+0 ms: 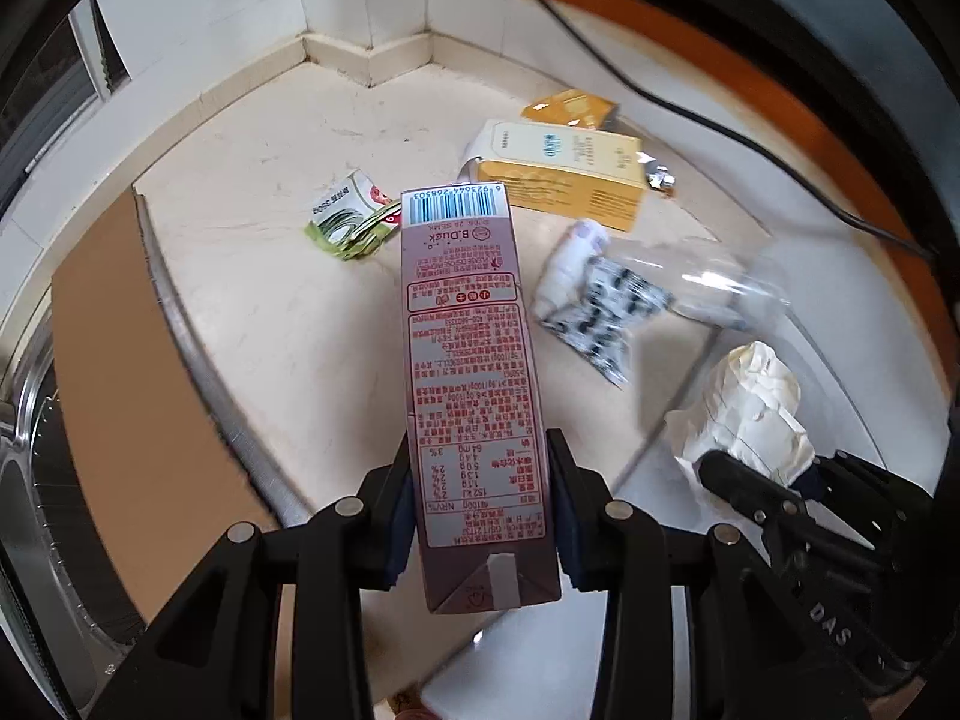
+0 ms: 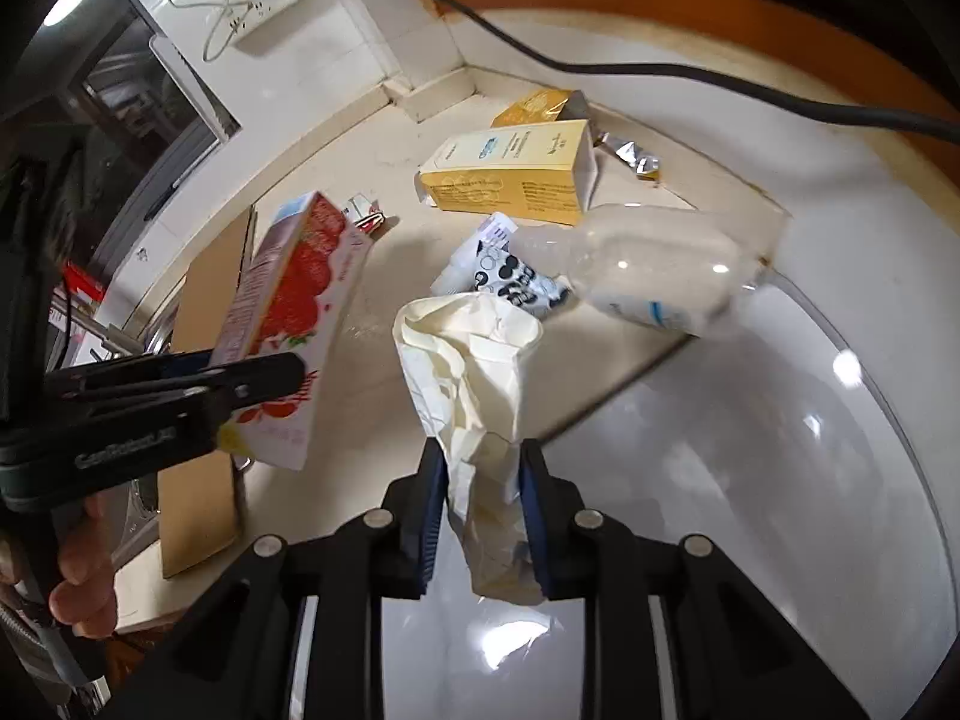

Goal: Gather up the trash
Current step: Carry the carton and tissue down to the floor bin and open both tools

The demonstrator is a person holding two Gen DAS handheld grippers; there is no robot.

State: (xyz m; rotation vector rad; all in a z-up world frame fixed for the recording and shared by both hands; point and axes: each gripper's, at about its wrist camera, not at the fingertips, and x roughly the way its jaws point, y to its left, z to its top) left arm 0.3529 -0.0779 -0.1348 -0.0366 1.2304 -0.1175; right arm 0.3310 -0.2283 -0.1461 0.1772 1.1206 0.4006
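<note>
The left tongs (image 1: 483, 516) pinch a tall pink drink carton printed with red text and a barcode (image 1: 465, 360), their blue pads pressed against its two narrow sides near the folded bottom, so the carton stands out over the cream stone table (image 1: 270, 300). The right tongs (image 2: 483, 510) clamp a crumpled cream paper wad (image 2: 468, 372), which sticks up between their blue pads. Left on the table lie a flattened green and white packet (image 1: 345, 222), a yellow and white rectangular box (image 1: 558, 174), a yellow pouch (image 1: 570, 108) just behind the box, a black and white patterned wrapper (image 1: 600, 300) and a clear plastic bottle (image 2: 648, 270) on its side, touching the wrapper. A black cable (image 2: 690, 75) runs along the far edge.
</note>
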